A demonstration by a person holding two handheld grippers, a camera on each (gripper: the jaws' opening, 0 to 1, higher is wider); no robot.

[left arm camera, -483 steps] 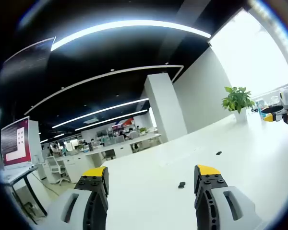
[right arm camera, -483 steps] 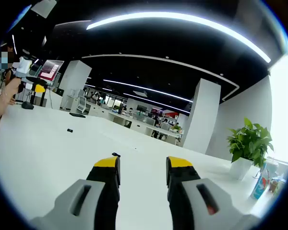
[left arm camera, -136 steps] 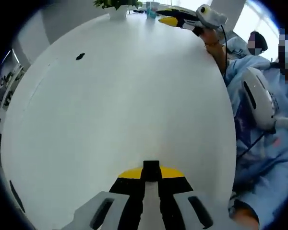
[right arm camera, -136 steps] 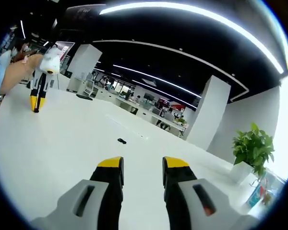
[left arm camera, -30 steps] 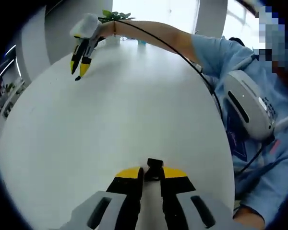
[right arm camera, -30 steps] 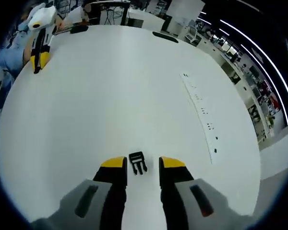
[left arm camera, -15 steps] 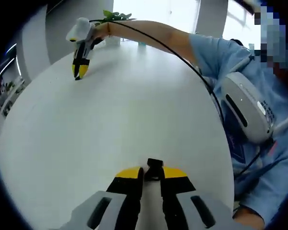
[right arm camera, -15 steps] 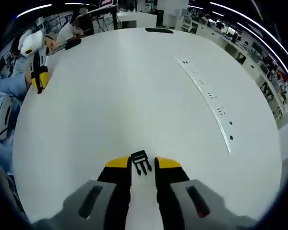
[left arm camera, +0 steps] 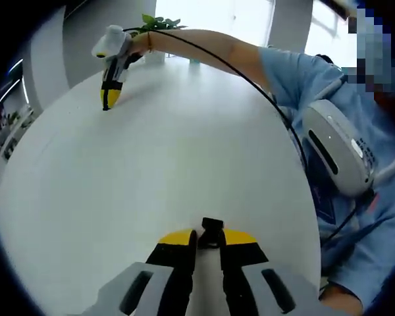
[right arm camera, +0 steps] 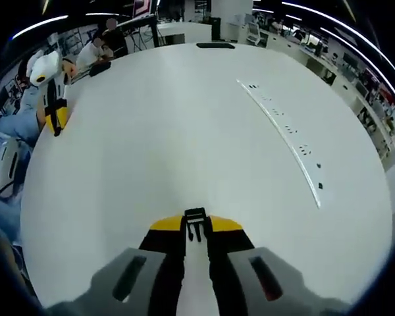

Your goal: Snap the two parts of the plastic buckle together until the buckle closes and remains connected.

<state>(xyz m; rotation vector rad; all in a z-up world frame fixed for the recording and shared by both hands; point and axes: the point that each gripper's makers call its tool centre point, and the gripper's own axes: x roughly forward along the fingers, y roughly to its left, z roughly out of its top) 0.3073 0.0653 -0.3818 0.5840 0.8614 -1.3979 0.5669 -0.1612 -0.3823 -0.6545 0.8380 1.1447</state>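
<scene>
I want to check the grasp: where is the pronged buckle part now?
In the right gripper view the pronged buckle part sits low in the middle, clamped between the right gripper jaws' yellow tips, just over the white table.

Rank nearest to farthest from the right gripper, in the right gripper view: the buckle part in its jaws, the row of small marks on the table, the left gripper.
1. Buckle part: pinched between the right gripper jaws, bottom centre.
2. Row of small marks: on the white table, running up the right side.
3. Left gripper: far upper left, at the table's edge.
</scene>
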